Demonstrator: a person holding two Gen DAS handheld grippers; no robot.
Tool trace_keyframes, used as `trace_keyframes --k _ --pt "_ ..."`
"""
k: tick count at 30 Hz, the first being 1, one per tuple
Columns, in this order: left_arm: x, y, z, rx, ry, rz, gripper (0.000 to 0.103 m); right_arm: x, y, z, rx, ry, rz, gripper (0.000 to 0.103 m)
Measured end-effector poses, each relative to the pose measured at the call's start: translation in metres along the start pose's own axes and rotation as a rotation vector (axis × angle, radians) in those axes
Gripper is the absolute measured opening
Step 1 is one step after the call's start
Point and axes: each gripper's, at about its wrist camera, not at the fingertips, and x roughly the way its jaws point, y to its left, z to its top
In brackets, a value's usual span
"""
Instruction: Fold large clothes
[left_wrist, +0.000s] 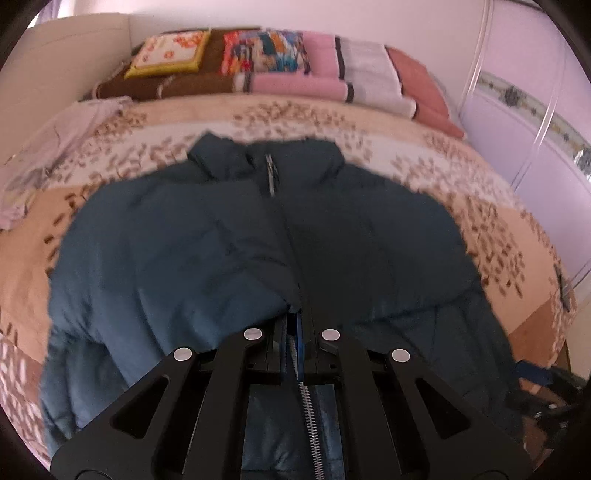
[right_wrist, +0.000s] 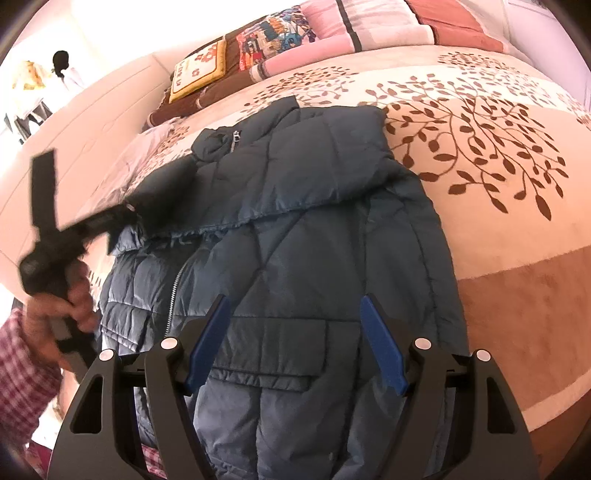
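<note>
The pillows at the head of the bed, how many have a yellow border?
1: the yellow-bordered pillow lies at the left end of the row, on a brown blanket. Others may be hidden.

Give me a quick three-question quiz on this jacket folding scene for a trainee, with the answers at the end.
1. True or false: the right gripper has its fingers apart.
2. The jacket lies on: A floor, B bed, C chair.
3. Which gripper is shut?
Key: 1 true; 2 B; 3 left gripper.
</note>
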Motion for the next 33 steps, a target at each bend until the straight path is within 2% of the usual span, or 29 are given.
trace_keyframes --k 3,4,5,6,7,8,11,17,21,24,28,33 --pt "0.014 -0.003 -0.009 -0.006 0.048 0.011 0.006 0.002 -0.001 -0.001 0.005 0.008 0.004 0.072" --pt "0.017 -0.003 -0.011 -0.013 0.068 0.003 0.012 0.003 -0.001 -0.001 0.003 0.012 0.004 0.072" --pt "0.018 -0.003 -0.014 -0.022 0.091 -0.01 0.025 0.004 0.001 -0.001 -0.001 0.016 0.005 0.072" --pt "0.019 -0.002 -0.015 -0.027 0.106 -0.024 0.034 0.004 0.002 -0.001 -0.006 0.018 0.005 0.072" --pt "0.018 -0.003 -0.017 -0.03 0.119 -0.041 0.049 0.004 0.003 -0.002 -0.011 0.02 0.005 0.072" --pt "0.014 -0.004 -0.02 -0.027 0.123 -0.055 0.058 0.005 0.005 -0.002 -0.015 0.023 0.003 0.072" --pt "0.002 -0.009 -0.025 0.002 0.12 -0.077 0.069 0.006 0.01 -0.003 -0.026 0.03 -0.001 0.072" --pt "-0.034 0.009 -0.039 -0.048 0.136 -0.148 0.073 0.008 0.033 0.003 -0.085 0.032 0.001 0.072" --pt "-0.065 0.034 -0.053 -0.075 0.117 -0.146 0.073 0.012 0.061 0.01 -0.159 0.029 0.014 0.072" --pt "-0.088 0.06 -0.066 -0.106 0.09 -0.083 0.073 0.02 0.09 0.014 -0.23 0.03 0.032 0.072" --pt "-0.107 0.095 -0.08 -0.147 0.064 0.068 0.073 0.038 0.137 0.015 -0.344 0.036 0.064 0.073" --pt "-0.12 0.132 -0.092 -0.226 0.042 0.135 0.073 0.065 0.203 0.006 -0.513 0.026 0.058 0.076"
